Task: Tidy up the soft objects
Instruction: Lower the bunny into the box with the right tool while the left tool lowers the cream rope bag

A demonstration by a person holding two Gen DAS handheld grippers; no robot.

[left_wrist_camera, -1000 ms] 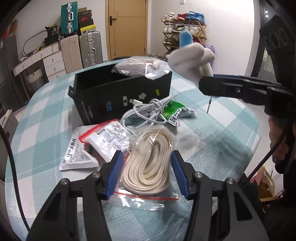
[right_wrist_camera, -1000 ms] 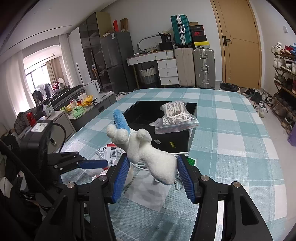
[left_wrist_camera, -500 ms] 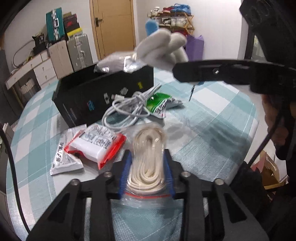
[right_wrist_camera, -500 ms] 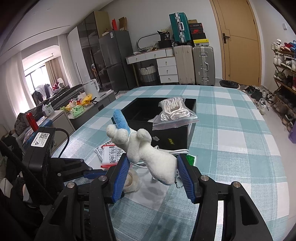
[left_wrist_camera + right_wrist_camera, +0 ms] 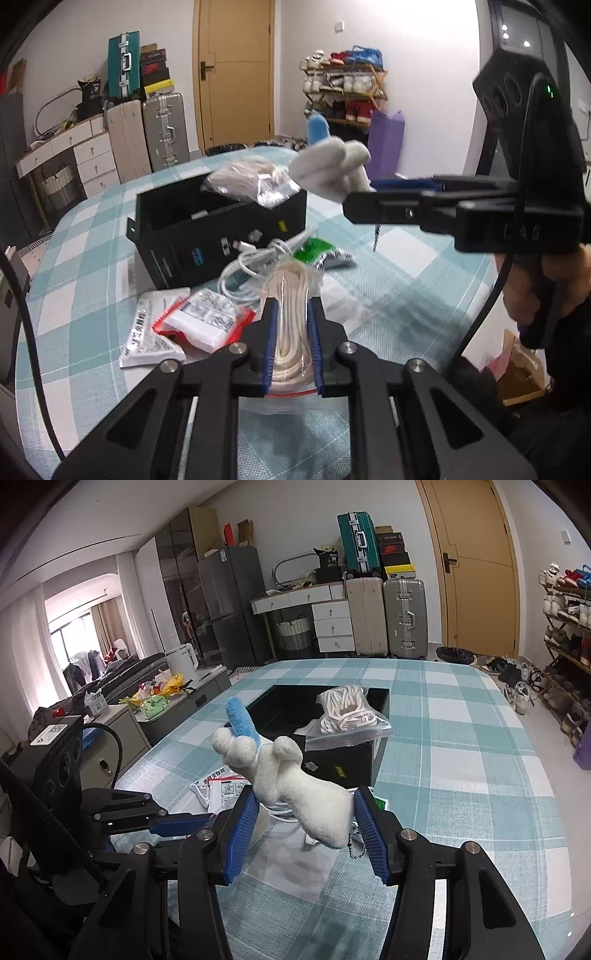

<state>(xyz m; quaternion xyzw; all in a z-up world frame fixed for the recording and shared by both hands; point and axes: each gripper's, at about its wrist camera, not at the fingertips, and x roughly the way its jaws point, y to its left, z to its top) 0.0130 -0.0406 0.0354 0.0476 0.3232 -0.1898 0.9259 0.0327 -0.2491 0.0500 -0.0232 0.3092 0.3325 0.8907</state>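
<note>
Checked table: black box, one rope bag on its rim, packets, cable. Left tool clamped on second rope bag, just above the table. Right tool clamped on plush toy, held over the table.

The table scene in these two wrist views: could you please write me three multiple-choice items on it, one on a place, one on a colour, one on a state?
1. Where does the far bag of white rope rest?
A. on the black box's rim
B. on the floor
C. under the table

2. What colour is the tip on the white plush toy?
A. red
B. blue
C. yellow

3. What is the left gripper doing?
A. hanging open and bare
B. holding the plush toy
C. clamping a bagged rope coil

Answers: 1 A, the bag lies across the black box; 2 B, the tip is blue; 3 C, the blue pads press the bagged rope coil.
</note>
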